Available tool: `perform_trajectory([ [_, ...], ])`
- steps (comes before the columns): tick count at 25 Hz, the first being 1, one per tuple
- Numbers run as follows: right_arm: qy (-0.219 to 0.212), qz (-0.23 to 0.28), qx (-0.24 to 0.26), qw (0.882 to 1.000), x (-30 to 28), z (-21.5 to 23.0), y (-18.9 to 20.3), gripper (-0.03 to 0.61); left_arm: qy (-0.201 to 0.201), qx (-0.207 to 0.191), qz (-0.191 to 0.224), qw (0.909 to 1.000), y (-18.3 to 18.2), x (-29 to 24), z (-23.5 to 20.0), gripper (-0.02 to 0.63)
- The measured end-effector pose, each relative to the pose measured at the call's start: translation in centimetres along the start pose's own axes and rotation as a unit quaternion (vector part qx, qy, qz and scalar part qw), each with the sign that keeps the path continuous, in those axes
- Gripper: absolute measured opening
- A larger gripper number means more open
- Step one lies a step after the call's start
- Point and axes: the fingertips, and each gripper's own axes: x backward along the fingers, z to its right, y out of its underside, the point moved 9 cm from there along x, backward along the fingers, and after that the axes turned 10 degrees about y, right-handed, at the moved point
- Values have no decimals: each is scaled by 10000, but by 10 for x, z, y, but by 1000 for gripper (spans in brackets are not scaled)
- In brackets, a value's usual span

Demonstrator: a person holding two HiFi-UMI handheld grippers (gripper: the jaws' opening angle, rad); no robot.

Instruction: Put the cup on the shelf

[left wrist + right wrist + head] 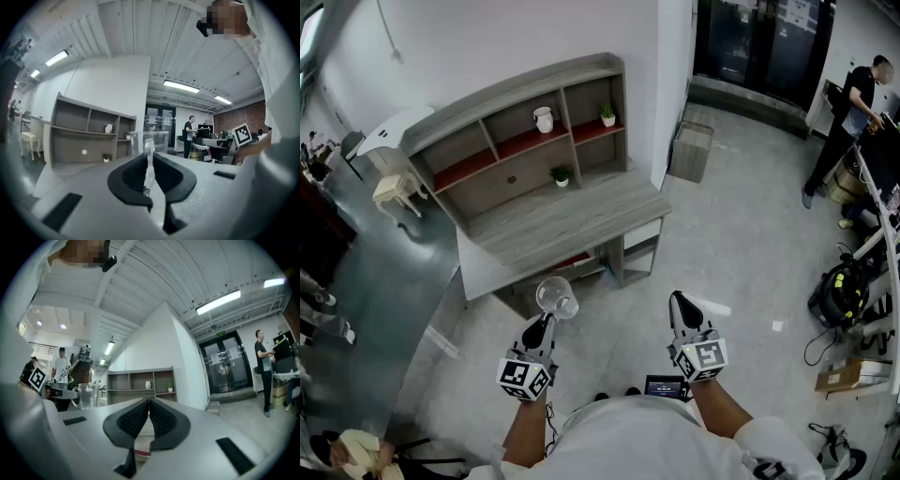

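Note:
A clear glass cup (555, 297) with a handle is held above the floor in front of the grey shelf unit (534, 141). My left gripper (546, 322) is shut on the cup's handle; in the left gripper view the cup (149, 143) stands upright just beyond the jaws, which pinch the clear handle (149, 164). My right gripper (680, 302) is shut with nothing in it, level with the left one and to its right. In the right gripper view the cup (87, 395) shows at the left, and the shelf unit (140, 386) straight ahead.
The shelf holds a white jug (544, 119) and two small potted plants (607, 114) (562, 175) above a grey desk top (572, 217). A cardboard box (691, 150) stands by the wall corner. A person (848, 117) works at the right. A white stool (397, 190) stands left of the shelf.

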Motion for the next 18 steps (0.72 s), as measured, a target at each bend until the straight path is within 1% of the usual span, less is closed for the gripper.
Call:
perform_trajectory([
  [4, -76, -81, 18, 9999, -4, -13, 12, 35, 91, -37, 69, 9999, -1, 3, -10, 28],
  [8, -43, -110, 42, 9999, 2, -15, 16, 35, 162, -72, 78, 9998, -2, 6, -10, 28],
  [12, -33, 96, -270, 9996, 8, -11, 13, 35, 248, -61, 120, 9996, -1, 8, -7, 28],
  [15, -48, 15, -75, 10000, 11, -10, 13, 35, 330, -63, 172, 9993, -3, 6, -2, 28],
  [18, -53, -18, -29, 10000, 16, -9, 15, 35, 351, -50, 184, 9992, -1, 6, 2, 28],
])
